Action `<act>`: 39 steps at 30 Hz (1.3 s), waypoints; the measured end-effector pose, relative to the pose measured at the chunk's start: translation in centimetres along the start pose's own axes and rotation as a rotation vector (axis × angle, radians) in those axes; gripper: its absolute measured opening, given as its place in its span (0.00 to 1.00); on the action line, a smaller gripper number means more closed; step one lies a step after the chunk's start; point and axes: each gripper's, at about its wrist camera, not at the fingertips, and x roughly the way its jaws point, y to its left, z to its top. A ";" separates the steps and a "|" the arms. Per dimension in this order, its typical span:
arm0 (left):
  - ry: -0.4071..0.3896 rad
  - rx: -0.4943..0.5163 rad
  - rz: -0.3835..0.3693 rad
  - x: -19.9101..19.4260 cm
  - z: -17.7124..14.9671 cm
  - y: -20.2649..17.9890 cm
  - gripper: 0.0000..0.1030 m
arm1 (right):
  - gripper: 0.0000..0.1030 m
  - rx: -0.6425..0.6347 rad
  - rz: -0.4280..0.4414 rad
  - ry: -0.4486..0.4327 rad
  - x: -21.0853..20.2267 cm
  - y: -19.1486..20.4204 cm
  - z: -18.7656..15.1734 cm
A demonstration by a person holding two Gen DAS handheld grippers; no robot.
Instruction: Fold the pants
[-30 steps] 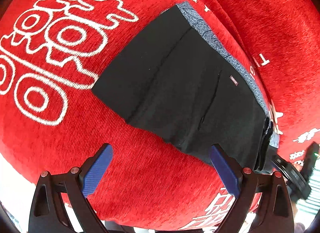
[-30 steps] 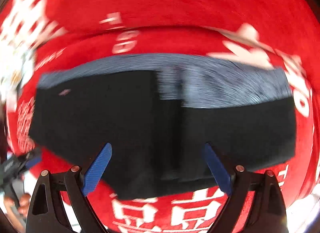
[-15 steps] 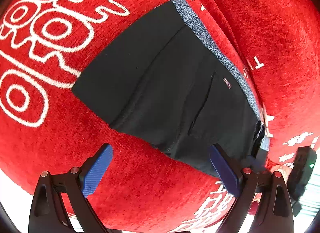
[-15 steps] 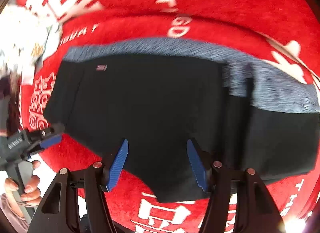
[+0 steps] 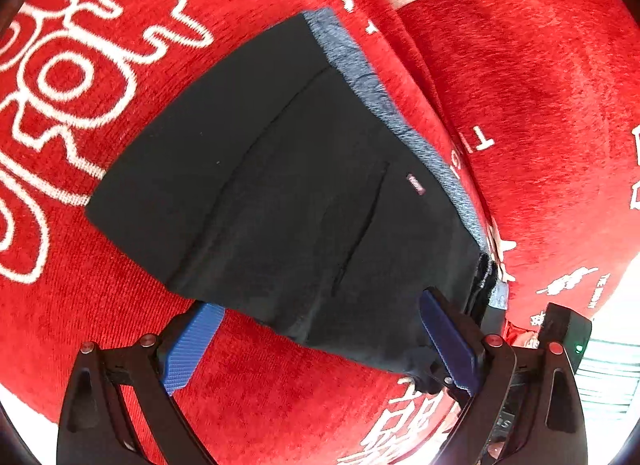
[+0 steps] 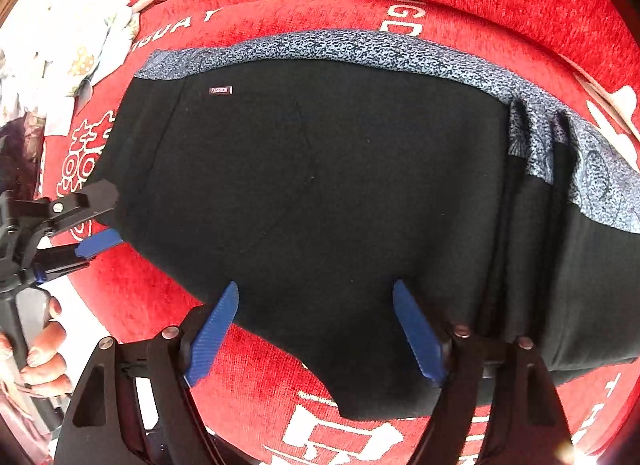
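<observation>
The folded black pants (image 5: 304, 193) with a blue-grey speckled waistband (image 5: 384, 105) lie flat on a red cloth (image 5: 100, 265). My left gripper (image 5: 316, 341) is open, its blue fingers astride the near edge of the pants. In the right wrist view the pants (image 6: 320, 193) fill the middle. My right gripper (image 6: 316, 329) is open, fingers low over the near hem, holding nothing. The left gripper (image 6: 96, 221) shows at the pants' left edge in that view.
The red cloth has white printed characters (image 5: 64, 77) and a raised red fold (image 5: 540, 85) behind the waistband. A white patterned fabric (image 6: 60, 45) lies at the far left. A hand (image 6: 40, 349) holds the left gripper's handle.
My left gripper has moved closer to the pants' near edge. My right gripper narrowed from wide open, then opened a little, and the view steadied over the pants.
</observation>
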 end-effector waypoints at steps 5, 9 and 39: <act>-0.010 -0.021 -0.001 0.8 0.2 0.6 0.95 | 0.82 -0.011 -0.001 -0.002 0.2 0.4 0.0; -0.013 -0.002 0.007 1.4 0.8 -0.2 0.95 | 0.82 -0.005 0.010 -0.005 0.2 0.4 0.0; -0.321 0.763 0.814 5.3 -4.9 -11.8 0.40 | 0.83 -0.195 0.253 0.142 -6.4 9.3 15.4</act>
